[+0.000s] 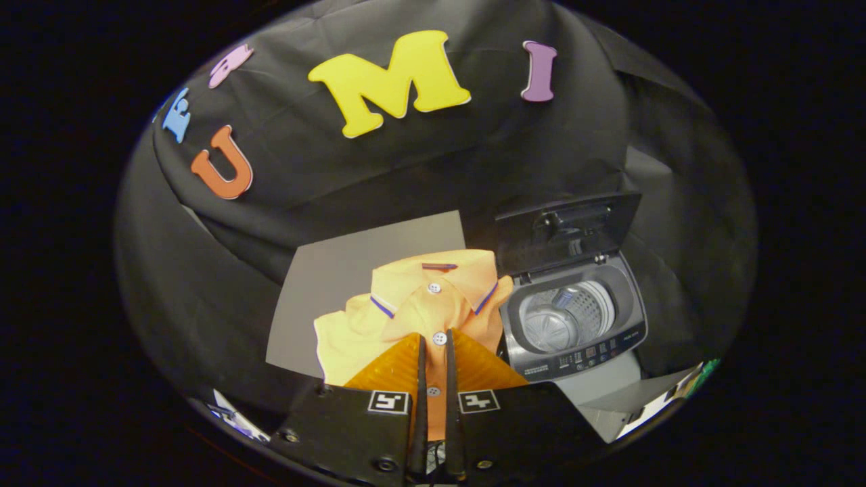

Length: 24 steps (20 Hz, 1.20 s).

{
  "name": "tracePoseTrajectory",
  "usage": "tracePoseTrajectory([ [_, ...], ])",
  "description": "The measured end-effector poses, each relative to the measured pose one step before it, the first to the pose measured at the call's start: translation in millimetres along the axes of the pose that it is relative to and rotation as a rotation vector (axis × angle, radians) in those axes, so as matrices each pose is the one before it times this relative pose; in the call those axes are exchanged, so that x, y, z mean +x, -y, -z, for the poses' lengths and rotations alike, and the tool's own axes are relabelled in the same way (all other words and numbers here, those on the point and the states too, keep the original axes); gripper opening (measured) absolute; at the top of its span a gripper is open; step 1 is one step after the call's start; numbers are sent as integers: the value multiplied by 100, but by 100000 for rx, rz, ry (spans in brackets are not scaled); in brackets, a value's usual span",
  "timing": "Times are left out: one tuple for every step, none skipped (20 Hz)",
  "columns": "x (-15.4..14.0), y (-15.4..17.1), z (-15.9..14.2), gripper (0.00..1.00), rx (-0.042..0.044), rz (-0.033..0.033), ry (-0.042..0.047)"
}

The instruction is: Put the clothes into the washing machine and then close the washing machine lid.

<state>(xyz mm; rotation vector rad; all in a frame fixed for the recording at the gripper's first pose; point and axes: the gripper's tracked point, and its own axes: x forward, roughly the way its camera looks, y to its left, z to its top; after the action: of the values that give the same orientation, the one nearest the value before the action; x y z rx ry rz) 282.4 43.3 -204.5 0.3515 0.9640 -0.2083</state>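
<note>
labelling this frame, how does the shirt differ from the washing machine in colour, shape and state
The orange polo shirt is bright and soft, lying folded flat on the grey mat; the washing machine is grey and rigid, standing upright to the shirt's right. The shirt is buttoned closed, while the washing machine has its lid raised, showing the drum. The gripper is narrowly parted over the shirt's placket, not at the washing machine. Both sit just ahead of the gripper.

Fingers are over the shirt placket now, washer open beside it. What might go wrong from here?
1. The gripper looks closed on only a thin fold of the orange shirt; it may slip out on lifting.
2. The washing machine has a small tub opening, so sleeves could drape over the rim.
3. Trailing cloth could block the raised lid from closing.
</note>
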Motion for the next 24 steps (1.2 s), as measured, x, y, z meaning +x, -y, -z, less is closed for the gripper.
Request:
tracePoseTrajectory([
  [-36, 178, -272, 14, 1806, -46, 804],
  [-152, 129, -80, 14, 1089, -249, 1152],
  [-106, 150, -265, 13, 727, -189, 1091],
  [-308, 220, -150, 14, 126, -137, 725],
  [-107, 207, -172, 13, -197, 106, 338],
  [36, 253, -341, 13, -601, -143, 628],
  [234, 323, -348, 14, -736, 229, 685],
  [176, 503, -317, 14, -1113, 319, 725],
  [-49, 735, -208, 14, -1337, 756, 413],
  [41, 615, -366, 14, -1448, 611, 817],
  [151, 680, -407, 14, -1254, 880, 1072],
  [252, 572, -346, 14, -967, 770, 1038],
  [261, 619, -328, 14, -552, 1015, 549],
  [165, 520, -205, 14, -228, 835, 213],
  [183, 522, -258, 14, -83, 743, 113],
  [127, 471, -168, 14, -163, 818, 193],
  [106, 476, -163, 14, -230, 793, 168],
  [161, 329, -2, 14, -208, 127, -276],
  [115, 226, 18, 14, 294, -198, -684],
  [-14, 213, -74, 14, -247, -236, -286],
  [111, 341, -106, 14, -13, 333, -165],
  [114, 387, -85, 14, -30, 450, -2],
  [193, 425, -53, 14, 254, 649, -257],
  [201, 288, 69, 14, 717, 518, -843],
])
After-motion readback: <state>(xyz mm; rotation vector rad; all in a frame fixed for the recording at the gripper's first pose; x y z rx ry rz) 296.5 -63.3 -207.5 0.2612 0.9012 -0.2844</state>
